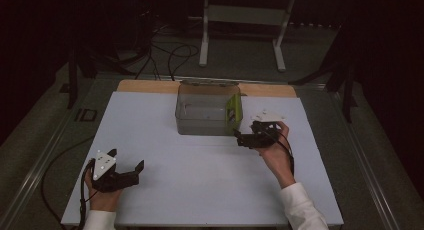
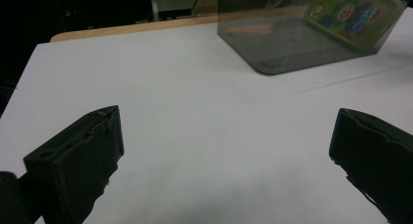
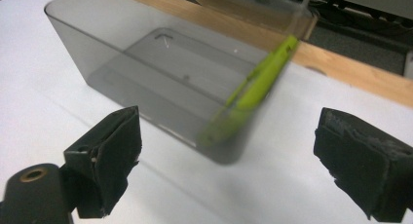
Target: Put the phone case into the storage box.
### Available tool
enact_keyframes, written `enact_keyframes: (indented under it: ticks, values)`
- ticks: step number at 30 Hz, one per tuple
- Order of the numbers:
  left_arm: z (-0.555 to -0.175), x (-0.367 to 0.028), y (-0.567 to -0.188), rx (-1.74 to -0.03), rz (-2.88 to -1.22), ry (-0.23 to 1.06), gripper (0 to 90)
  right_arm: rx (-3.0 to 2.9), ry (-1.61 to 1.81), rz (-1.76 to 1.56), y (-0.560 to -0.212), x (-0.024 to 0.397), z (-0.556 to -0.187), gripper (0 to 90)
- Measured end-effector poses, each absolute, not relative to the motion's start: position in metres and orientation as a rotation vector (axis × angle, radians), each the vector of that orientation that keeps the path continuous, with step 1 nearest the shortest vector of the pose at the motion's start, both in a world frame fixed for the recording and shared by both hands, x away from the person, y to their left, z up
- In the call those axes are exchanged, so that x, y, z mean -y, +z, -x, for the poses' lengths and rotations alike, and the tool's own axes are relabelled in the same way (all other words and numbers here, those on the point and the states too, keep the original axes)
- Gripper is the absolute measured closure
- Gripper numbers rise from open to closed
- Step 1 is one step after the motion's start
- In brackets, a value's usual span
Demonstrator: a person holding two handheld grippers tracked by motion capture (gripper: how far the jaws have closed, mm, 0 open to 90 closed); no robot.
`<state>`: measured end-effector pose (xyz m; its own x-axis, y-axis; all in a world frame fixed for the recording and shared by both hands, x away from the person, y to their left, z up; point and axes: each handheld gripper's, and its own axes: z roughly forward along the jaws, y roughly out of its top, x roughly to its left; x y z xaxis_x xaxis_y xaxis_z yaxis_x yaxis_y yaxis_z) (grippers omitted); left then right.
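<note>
1. Bench [image 1: 165, 190]: white top, with a wooden strip along its far edge.
2. Clear bin [image 1: 205, 121]: smoky, see-through, rectangular, open-topped. It stands at the middle of the bench's far edge, on the white top just in front of the wooden strip.
3. Contents of bin: one flat green package [image 1: 233, 114] with a cartoon clown print, standing on edge and leaning against the bin's right end wall. The remaining floor of the bin is bare.
4. Right tongs [image 1: 239, 136]: jaws wide apart, holding nothing. They hover just beside the bin's near right corner, pointing at it; whether they touch the wall cannot be told.
5. Left tongs [image 1: 126, 159]: jaws wide apart, holding nothing. They sit low near the bench's near left corner, well apart from the bin.
</note>
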<state>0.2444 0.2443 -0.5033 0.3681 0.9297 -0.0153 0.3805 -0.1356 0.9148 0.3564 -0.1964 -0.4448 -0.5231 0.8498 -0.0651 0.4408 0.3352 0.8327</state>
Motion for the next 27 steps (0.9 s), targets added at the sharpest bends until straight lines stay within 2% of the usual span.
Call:
enact_keyframes:
  ticks: [15,27]
  values:
    - [-0.243,-0.244,-0.495,-1.113,-1.662,0.735,0.0,-1.939,1.135,-1.050,-0.476,0.237,-0.299,11.7]
    - [-0.237,-0.242,-0.493,-1.066,-1.668,0.757,0.0,-1.830,1.294,-1.065,-0.483,0.261,-0.261,11.0]
